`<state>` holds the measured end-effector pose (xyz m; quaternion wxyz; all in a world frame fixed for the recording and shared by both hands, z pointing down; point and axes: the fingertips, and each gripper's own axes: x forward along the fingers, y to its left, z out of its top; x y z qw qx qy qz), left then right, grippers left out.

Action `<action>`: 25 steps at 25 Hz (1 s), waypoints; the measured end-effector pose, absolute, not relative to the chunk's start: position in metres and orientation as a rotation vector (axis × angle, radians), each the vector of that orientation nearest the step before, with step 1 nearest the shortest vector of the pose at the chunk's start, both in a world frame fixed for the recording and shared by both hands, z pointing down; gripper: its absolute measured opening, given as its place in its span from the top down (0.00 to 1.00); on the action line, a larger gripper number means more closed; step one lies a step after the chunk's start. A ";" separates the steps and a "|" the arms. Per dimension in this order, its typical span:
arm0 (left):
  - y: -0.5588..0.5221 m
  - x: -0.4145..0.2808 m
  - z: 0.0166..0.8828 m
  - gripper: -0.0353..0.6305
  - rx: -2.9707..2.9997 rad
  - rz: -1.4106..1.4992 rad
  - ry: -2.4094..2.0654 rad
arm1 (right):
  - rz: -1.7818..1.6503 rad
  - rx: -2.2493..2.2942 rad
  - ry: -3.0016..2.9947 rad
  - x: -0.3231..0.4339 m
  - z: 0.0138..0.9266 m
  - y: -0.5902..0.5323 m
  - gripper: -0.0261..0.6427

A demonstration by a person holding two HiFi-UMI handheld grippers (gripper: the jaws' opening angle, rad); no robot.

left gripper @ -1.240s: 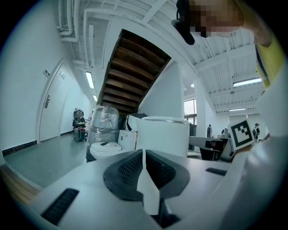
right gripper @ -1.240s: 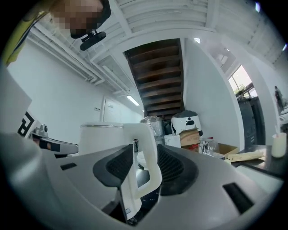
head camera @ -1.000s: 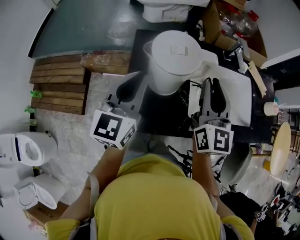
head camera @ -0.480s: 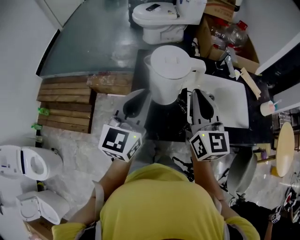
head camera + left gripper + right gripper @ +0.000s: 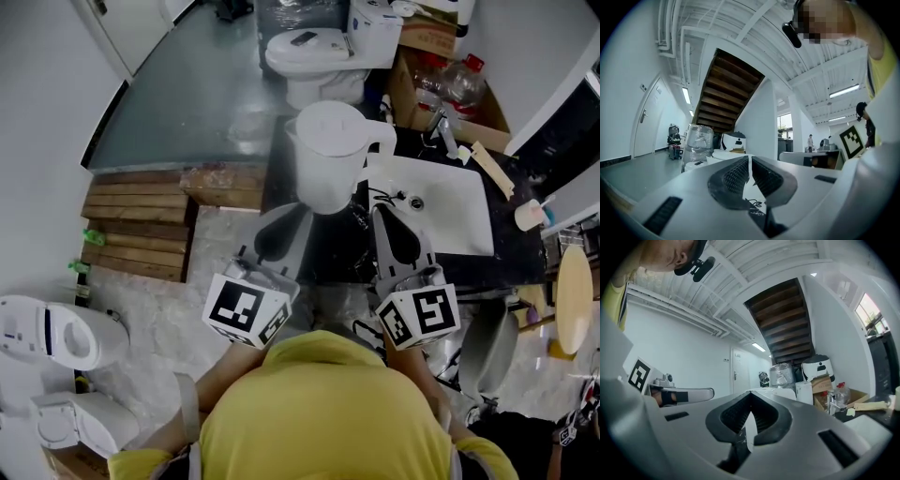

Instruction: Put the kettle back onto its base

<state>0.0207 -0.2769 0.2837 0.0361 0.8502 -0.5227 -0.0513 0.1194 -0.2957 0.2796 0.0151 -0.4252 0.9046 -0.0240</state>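
The white kettle (image 5: pixel 328 155) stands upright with its lid down on the dark countertop (image 5: pixel 328 253), just left of the white sink (image 5: pixel 459 230). Its handle points toward the sink, and I cannot see a base under it. A thin cord (image 5: pixel 380 197) lies by its foot. My left gripper (image 5: pixel 291 214) is shut and empty, below and left of the kettle and not touching it. The right gripper (image 5: pixel 382 214) is also shut and empty, over the sink's near-left corner. In the left gripper view the jaw tips (image 5: pixel 749 158) meet. In the right gripper view the tips (image 5: pixel 751 393) meet too.
A white toilet (image 5: pixel 319 52) stands on the floor behind the counter, next to a cardboard box (image 5: pixel 422 42) with plastic bottles (image 5: pixel 464 80). A tap (image 5: pixel 442 131) rises at the sink's back. Wooden pallets (image 5: pixel 131 225) and another toilet (image 5: pixel 56 328) lie to the left.
Both grippers have drawn back from the kettle toward the person. The right gripper's jaws, open by the handle side a second ago, have closed. The kettle stays in place.
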 end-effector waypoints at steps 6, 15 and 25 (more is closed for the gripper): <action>-0.252 0.042 0.282 0.90 2.611 -0.135 -1.555 | -0.067 -1.242 2.852 0.120 0.274 -0.264 0.94; -0.237 0.055 0.282 0.90 2.614 -0.136 -1.532 | -0.100 -1.138 2.920 0.113 0.282 -0.238 0.94; -0.236 0.057 0.285 0.90 2.616 -0.114 -1.511 | -0.059 -1.152 2.915 0.116 0.281 -0.241 0.94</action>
